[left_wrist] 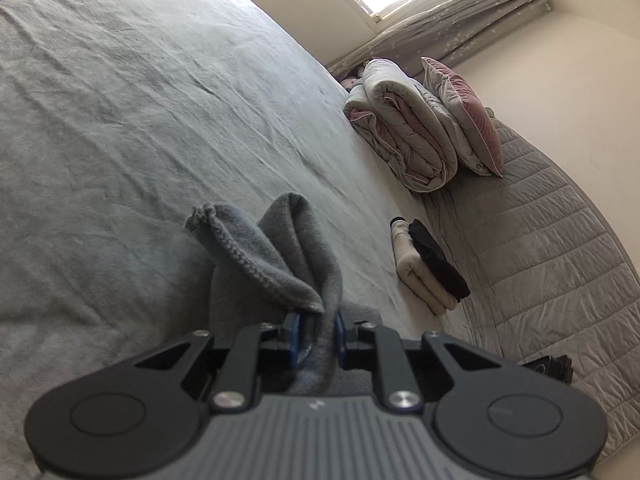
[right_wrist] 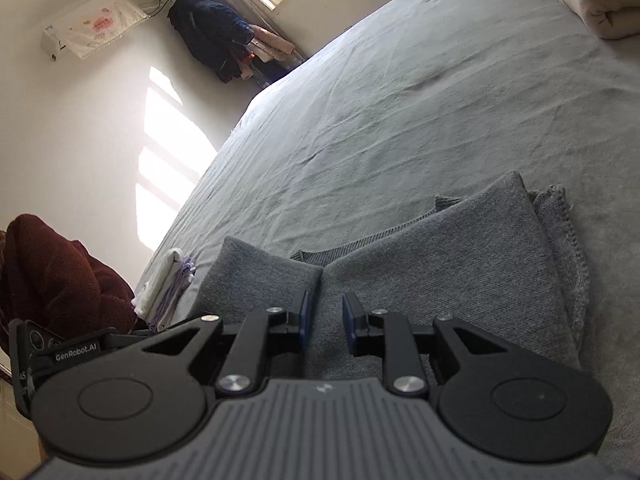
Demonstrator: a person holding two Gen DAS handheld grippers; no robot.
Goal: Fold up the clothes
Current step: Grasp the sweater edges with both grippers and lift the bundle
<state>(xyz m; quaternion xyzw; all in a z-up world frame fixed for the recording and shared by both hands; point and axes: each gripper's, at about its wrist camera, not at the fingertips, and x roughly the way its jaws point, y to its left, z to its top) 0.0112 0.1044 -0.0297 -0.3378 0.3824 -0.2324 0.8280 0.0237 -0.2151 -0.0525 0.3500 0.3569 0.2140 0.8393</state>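
Note:
A grey knit sweater (left_wrist: 280,248) rises in a bunched fold from the grey bed sheet (left_wrist: 160,120). My left gripper (left_wrist: 318,320) is shut on it, with the cloth pinched between the blue pads and hanging down behind them. In the right wrist view the same sweater (right_wrist: 460,264) lies folded on the sheet (right_wrist: 400,120), its knit hem showing along the right side. My right gripper (right_wrist: 329,312) hovers just over it, jaws a little apart. Nothing is pinched between its pads; only the sweater's surface shows through the gap.
A rolled quilt (left_wrist: 404,136) and a pink pillow (left_wrist: 468,120) sit at the bed's far side, with folded cream and black clothes (left_wrist: 424,268) nearer. A white and lilac folded stack (right_wrist: 168,288) lies by the bed edge. Dark red fabric (right_wrist: 60,276) and a black labelled device (right_wrist: 76,356) are at the left.

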